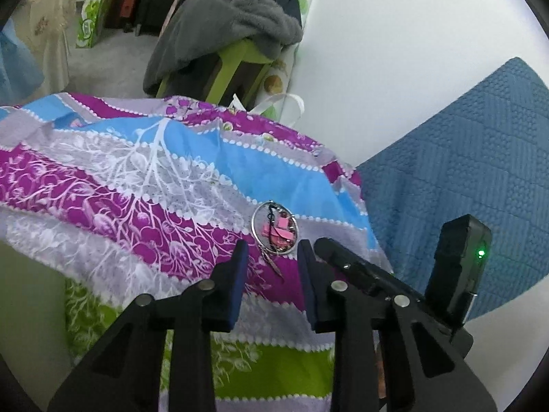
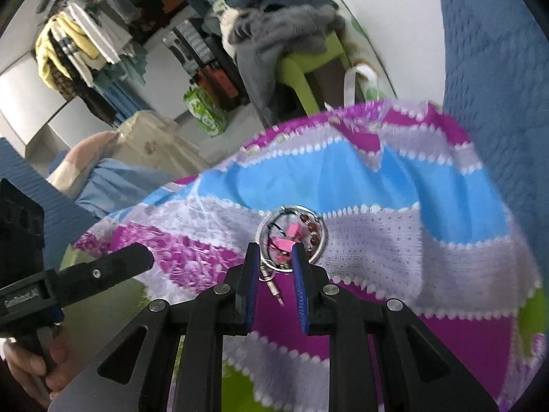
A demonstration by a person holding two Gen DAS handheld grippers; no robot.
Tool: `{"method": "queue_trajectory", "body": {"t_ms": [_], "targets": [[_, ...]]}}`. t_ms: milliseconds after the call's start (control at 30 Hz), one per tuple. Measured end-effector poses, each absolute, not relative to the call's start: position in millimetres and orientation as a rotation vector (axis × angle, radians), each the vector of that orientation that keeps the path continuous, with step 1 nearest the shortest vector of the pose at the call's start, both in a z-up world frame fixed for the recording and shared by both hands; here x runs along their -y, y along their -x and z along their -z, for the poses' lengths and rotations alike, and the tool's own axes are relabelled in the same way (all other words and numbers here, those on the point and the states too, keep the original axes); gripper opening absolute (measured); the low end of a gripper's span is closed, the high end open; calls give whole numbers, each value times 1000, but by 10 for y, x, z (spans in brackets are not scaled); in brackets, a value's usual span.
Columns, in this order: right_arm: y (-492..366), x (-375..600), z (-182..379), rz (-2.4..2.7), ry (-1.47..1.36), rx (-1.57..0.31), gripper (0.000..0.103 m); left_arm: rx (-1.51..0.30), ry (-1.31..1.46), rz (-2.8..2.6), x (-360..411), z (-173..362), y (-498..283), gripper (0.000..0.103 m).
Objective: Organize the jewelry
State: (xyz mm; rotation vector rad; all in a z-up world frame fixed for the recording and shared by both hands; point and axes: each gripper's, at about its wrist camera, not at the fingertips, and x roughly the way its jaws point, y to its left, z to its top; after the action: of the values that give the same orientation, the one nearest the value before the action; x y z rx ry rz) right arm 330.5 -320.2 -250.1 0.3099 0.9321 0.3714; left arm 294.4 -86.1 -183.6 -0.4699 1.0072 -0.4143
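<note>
The hoop [image 1: 273, 226] is lying on the cloth [image 1: 144, 185] just ahead of both grippers' [image 1: 272, 250] [image 2: 274, 252] parted, empty fingers.

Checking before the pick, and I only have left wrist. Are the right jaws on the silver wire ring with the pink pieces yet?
Observer: No. The right gripper has its jaws narrowly apart. The near rim of the silver wire ring with pink pieces shows in the gap, and nothing is pinched.
Operator: Anything else in that gap?
Observer: The ring's small metal pendant, lying on the purple, blue and grey striped cloth.
Operator: Where's my side from there?
Observer: The left gripper is off to the ring's left, apart from it. A hand holds its handle.
</note>
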Motion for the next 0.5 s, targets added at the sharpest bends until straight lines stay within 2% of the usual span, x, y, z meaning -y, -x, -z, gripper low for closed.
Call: {"method": "queue_trajectory", "body": {"t_ms": [267, 333, 467, 500], "targets": [[-3495, 3053, 2681, -362, -228, -973, 17, -1039, 467, 447, 901, 2039, -3161, 30], [-3517, 3044, 2699, -353, -216, -976, 23, -1046, 475, 456, 912, 2073, -3204, 30], [-3534, 2991, 2722, -392, -213, -981, 23, -1055, 490, 470, 946, 2130, -3287, 30], [-3531, 2975, 2733, -397, -208, -992, 20, -1056, 486, 470, 958, 2136, -3297, 30]]}}
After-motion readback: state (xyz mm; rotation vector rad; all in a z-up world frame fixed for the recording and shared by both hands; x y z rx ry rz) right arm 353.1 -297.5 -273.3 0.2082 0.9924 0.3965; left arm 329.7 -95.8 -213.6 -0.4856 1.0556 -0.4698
